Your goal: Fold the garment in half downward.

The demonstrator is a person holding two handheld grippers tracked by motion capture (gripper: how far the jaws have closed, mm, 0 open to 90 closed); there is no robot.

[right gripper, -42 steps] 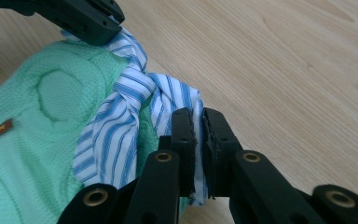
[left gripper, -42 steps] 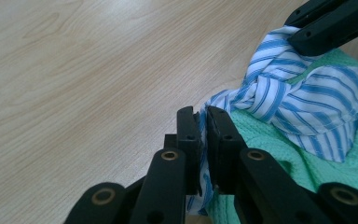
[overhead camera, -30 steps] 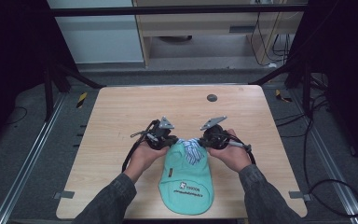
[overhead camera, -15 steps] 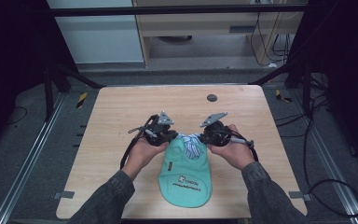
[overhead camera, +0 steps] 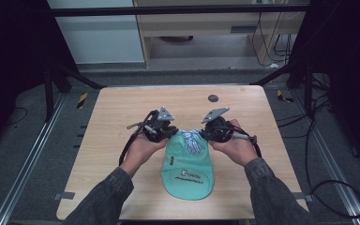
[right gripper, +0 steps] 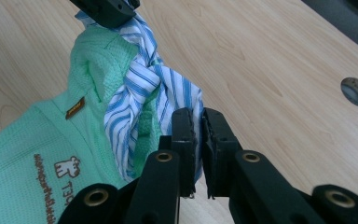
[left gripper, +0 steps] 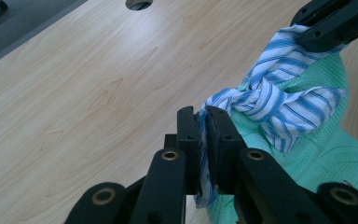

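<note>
Green garment: mint waffle-knit cloth with a printed logo and a small brown label, lying on the near middle of the desk, its far end lifted. Striped band: blue-and-white cloth, knotted at the garment's far end, stretched between the two claws. Left claw: jaws closed on one end of the striped band, the cloth pinched between the pads in the left gripper view. Right claw: jaws closed on the other end of the band, the fabric clamped between its pads in the right gripper view. Round hole: dark grommet in the desk's far part, well apart from the garment.
</note>
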